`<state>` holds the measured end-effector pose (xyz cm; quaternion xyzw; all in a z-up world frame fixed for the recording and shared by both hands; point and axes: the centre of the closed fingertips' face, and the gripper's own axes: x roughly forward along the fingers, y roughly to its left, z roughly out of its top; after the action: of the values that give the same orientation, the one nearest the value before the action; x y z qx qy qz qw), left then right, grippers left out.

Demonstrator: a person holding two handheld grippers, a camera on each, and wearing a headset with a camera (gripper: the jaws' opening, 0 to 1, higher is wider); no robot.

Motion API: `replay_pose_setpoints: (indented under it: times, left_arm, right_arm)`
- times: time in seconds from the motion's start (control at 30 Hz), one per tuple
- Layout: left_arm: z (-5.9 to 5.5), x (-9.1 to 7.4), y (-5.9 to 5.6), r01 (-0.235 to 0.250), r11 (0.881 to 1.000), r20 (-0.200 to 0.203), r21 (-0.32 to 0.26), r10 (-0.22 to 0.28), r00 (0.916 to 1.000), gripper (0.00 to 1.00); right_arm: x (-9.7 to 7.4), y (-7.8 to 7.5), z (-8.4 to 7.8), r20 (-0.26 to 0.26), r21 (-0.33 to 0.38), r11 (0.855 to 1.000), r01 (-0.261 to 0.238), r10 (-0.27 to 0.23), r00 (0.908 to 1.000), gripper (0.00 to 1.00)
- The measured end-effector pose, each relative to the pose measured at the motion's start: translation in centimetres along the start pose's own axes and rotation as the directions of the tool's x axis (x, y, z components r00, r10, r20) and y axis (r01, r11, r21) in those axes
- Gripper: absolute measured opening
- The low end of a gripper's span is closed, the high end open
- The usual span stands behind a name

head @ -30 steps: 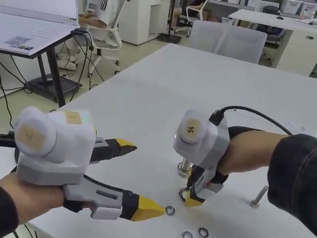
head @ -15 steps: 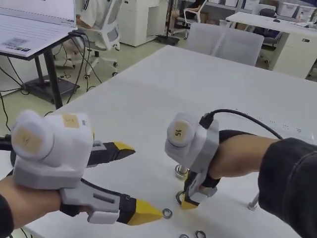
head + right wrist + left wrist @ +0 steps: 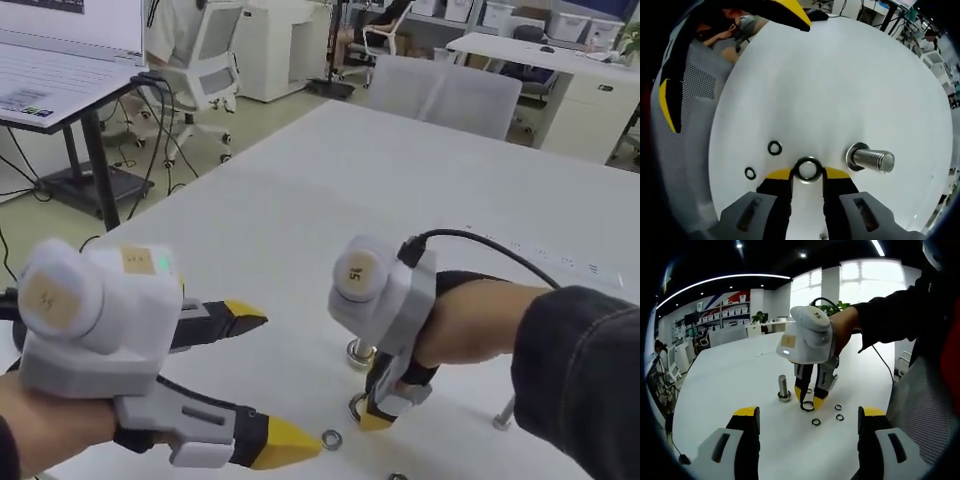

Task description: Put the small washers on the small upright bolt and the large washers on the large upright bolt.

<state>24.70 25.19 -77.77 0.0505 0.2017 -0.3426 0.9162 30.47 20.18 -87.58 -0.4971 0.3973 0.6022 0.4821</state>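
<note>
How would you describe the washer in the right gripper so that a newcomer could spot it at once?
On the white table, find the thick upright bolt standing near the right gripper. The washer is the ring pinched between that gripper's yellow tips beside it. It is larger than the loose washers lying flat nearby.

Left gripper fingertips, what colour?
Yellow tips on black fingers; clearest in the left gripper view.
</note>
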Motion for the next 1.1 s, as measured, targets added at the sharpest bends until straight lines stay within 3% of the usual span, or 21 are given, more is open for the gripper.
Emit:
replay_pose_setpoints:
  times: [0.33, 1.1]
  left_arm:
    - [0.19, -0.02, -0.03, -0.001, 1.0, 0.01, -0.003, 0.001, 1.0, 0.8]
    - [0.13, -0.1, -0.04, -0.006, 1.0, 0.003, -0.004, 0.006, 1.0, 0.79]
  right_arm:
    - [0.04, 0.03, 0.01, -0.02, -0.006, 1.0, 0.006, -0.006, 0.9998, 0.24]
    - [-0.1, 0.04, -0.28, 0.01, -0.013, 1.0, 0.0, 0.0, 0.9999, 0.23]
